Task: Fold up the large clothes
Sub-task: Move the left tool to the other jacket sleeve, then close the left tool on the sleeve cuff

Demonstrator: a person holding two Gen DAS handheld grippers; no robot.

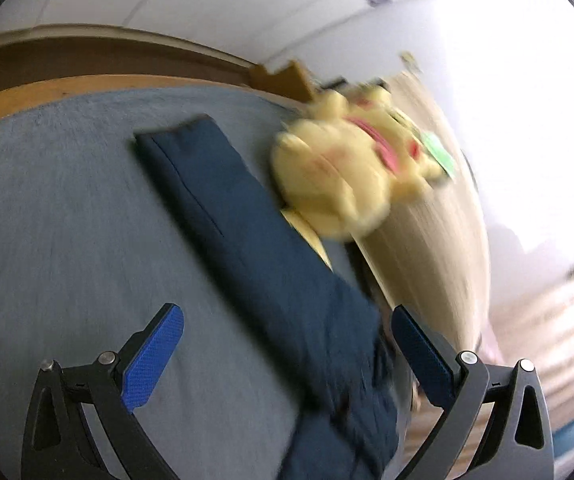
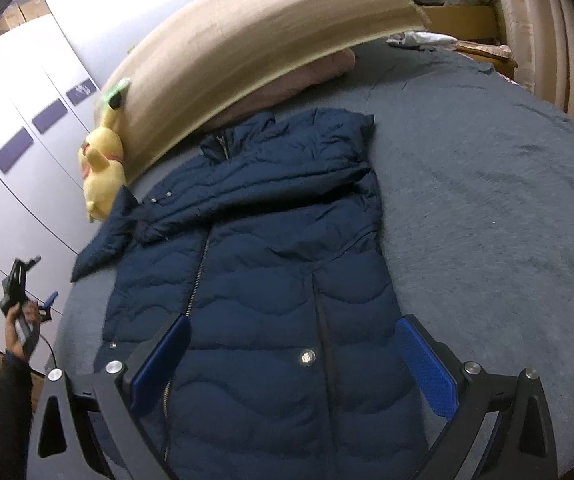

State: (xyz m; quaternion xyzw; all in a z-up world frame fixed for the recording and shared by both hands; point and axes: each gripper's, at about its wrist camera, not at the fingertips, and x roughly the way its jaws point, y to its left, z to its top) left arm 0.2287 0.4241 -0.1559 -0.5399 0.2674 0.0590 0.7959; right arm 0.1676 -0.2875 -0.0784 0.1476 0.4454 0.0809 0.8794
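A navy quilted jacket [image 2: 263, 280] lies front up on the grey bed [image 2: 487, 200], collar toward the headboard. One sleeve is folded across its chest; the other sleeve [image 1: 223, 200] stretches out flat to the left side. My right gripper [image 2: 291, 328] hovers open over the jacket's lower half, fingers apart and holding nothing. My left gripper [image 1: 287, 320] is open above the stretched sleeve, nothing between its blue pads [image 1: 155, 356]. In the right wrist view the left gripper [image 2: 27, 292] shows in a person's hand off the bed's left edge.
A yellow plush toy [image 2: 101, 168] leans at the left end of the beige headboard [image 2: 255, 44], close to the outstretched sleeve; it shows blurred as plush toy [image 1: 351, 168]. A pink pillow [image 2: 307, 76] lies under the headboard. White wardrobe doors [image 2: 19, 120] stand left. Clutter sits on shelves at the far right.
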